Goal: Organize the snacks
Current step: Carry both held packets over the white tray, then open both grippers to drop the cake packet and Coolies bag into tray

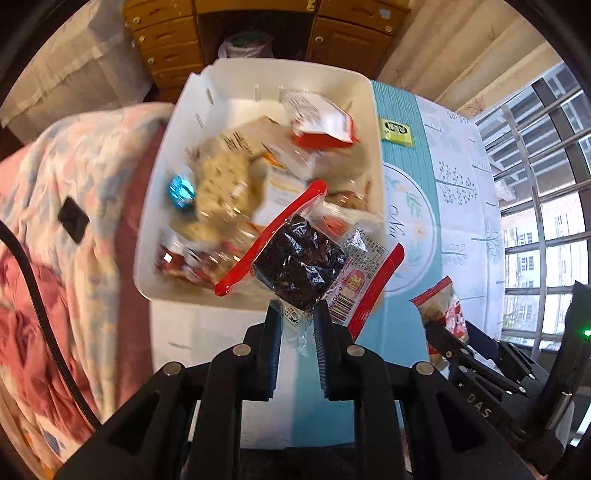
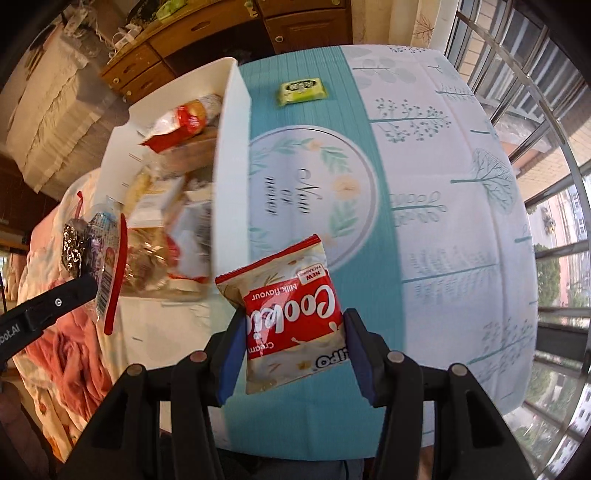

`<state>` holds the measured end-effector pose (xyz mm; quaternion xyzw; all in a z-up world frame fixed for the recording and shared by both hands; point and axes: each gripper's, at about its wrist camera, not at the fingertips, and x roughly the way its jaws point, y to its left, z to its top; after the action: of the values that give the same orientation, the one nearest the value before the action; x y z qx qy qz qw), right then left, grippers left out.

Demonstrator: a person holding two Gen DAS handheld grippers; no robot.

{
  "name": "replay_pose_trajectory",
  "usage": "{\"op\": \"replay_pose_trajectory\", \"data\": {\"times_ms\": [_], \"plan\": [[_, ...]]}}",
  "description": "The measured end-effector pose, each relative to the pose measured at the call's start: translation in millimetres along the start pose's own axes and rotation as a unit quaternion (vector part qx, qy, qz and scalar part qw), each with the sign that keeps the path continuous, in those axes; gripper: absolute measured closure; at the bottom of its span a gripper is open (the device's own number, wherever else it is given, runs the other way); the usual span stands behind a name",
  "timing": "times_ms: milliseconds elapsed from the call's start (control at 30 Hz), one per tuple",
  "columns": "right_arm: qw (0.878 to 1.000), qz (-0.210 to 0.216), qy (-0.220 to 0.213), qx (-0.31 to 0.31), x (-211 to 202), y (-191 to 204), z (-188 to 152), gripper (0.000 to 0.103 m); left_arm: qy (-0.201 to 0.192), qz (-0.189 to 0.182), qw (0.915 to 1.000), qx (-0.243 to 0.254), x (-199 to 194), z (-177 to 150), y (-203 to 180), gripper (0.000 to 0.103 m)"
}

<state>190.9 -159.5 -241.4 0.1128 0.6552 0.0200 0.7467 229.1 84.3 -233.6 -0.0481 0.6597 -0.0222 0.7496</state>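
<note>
My left gripper (image 1: 297, 314) is shut on a clear packet with red edges and a dark filling (image 1: 303, 258), which hangs over the near corner of the white bin (image 1: 162, 206). That bin holds several wrapped snacks. My right gripper (image 2: 291, 332) is shut on a red and white cookie packet (image 2: 291, 314), held above the teal tablecloth (image 2: 369, 258) just right of the bin's wall (image 2: 231, 166). The same cookie packet (image 1: 441, 306) shows at the right of the left wrist view. A small yellow-green snack packet (image 2: 301, 88) lies on the cloth beyond the bin.
A bed with a pink floral blanket (image 1: 62, 221) lies left of the table. A wooden cabinet with drawers (image 1: 258, 33) stands behind the bin. Barred windows (image 2: 535, 110) run along the right side. The table edge (image 2: 509, 369) curves away at the right.
</note>
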Motion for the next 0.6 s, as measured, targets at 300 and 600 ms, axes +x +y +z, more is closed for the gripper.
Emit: {"op": "replay_pose_trajectory", "data": {"times_ms": [300, 600], "plan": [[0.998, 0.027, -0.052, 0.023, -6, 66, 5, 0.051, -0.042, -0.002, 0.9988, 0.026, -1, 22, 61, 0.088], [0.996, 0.056, -0.049, 0.038, 17, 109, 15, 0.051, -0.043, -0.021, 0.9949, 0.089, 8, 39, 91, 0.087]]}}
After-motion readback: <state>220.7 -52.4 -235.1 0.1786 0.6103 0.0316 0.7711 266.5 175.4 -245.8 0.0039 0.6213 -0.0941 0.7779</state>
